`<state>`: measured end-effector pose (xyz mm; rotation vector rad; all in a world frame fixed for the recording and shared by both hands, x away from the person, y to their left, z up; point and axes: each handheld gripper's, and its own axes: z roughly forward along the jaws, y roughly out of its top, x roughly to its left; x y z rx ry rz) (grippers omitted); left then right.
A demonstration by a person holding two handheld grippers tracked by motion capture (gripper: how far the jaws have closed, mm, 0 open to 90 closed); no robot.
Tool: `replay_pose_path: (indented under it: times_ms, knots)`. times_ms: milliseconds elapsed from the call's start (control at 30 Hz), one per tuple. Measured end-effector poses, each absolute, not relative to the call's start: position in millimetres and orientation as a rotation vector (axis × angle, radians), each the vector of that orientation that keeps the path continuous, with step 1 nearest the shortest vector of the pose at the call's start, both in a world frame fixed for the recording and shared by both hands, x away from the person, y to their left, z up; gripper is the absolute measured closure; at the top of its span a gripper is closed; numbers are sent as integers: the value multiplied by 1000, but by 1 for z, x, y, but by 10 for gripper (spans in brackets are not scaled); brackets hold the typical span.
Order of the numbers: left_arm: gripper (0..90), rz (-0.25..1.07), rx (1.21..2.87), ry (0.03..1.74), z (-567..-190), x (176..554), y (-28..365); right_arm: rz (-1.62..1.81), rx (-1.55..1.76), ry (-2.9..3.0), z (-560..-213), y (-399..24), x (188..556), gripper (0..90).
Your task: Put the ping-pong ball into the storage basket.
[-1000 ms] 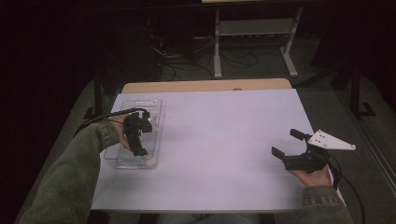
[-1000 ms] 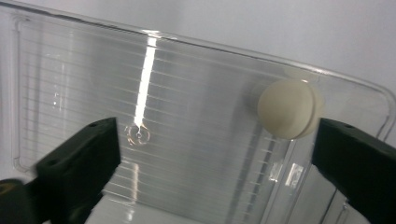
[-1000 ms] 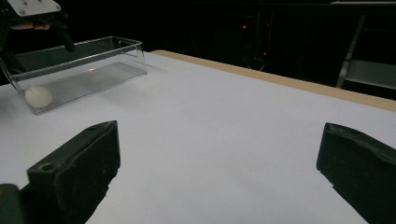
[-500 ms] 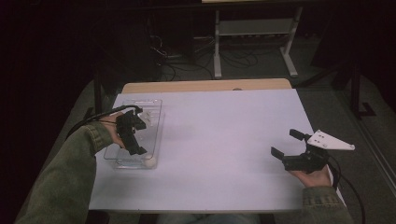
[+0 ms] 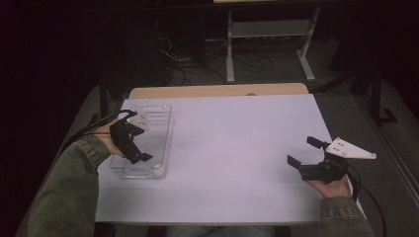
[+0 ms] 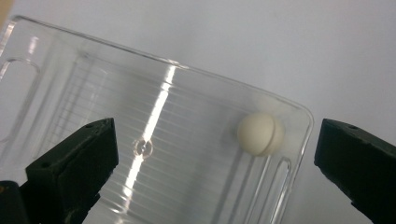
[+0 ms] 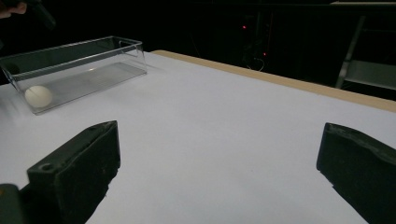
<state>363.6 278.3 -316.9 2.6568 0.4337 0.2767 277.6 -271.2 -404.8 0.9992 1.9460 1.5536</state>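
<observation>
1. While the room behind lies dark, a white table (image 5: 227,148) carries a clear bin (image 5: 160,118) holding a white ball (image 5: 158,170).
2. Left gripper (image 5: 137,150) hovers wide above it.
3. Right gripper (image 5: 304,154) gapes, well apart.

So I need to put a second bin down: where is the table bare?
The white table is bare between the clear bin and the right hand-held gripper, and along the far edge. Crowded at the left: the left hand-held gripper hangs over the bin near a white ball.

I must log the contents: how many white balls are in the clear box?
1. The white ball lies in the clear box, in its near corner, below the open left tongs.
</observation>
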Motion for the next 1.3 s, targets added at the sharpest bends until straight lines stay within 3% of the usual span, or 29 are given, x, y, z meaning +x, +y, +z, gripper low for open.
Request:
replay_pose_path:
  times_ms: [1300]
  knots:
    - [0, 443, 2166, 643, -332, 329, 330, 1548, 1001, 1936, -405, -272, 277, 0]
